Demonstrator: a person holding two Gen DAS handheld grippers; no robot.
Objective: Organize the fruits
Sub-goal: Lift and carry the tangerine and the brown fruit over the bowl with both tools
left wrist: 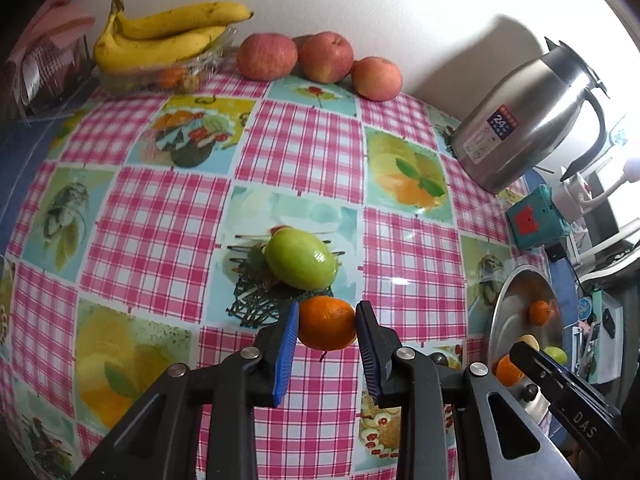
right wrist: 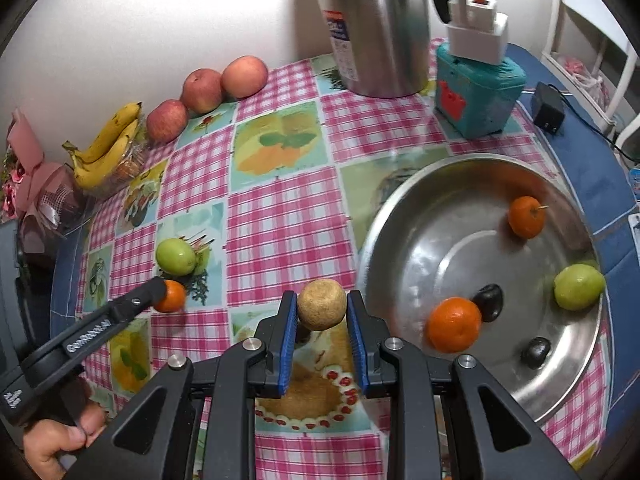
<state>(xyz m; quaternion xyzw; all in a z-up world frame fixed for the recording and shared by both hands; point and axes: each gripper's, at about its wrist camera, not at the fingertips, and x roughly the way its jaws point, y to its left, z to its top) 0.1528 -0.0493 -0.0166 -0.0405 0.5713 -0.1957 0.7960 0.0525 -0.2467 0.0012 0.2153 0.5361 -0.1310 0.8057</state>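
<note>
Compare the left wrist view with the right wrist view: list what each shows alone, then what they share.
Left wrist only: the left gripper seen head-on, pads squeezing a small orange.

Right wrist only: the right gripper shut on a tan round fruit, a person's hand, and the whole metal bowl with two dark fruits inside.

Both: bananas, three apples, the loose green fruit, the steel jug and the teal box.
</note>
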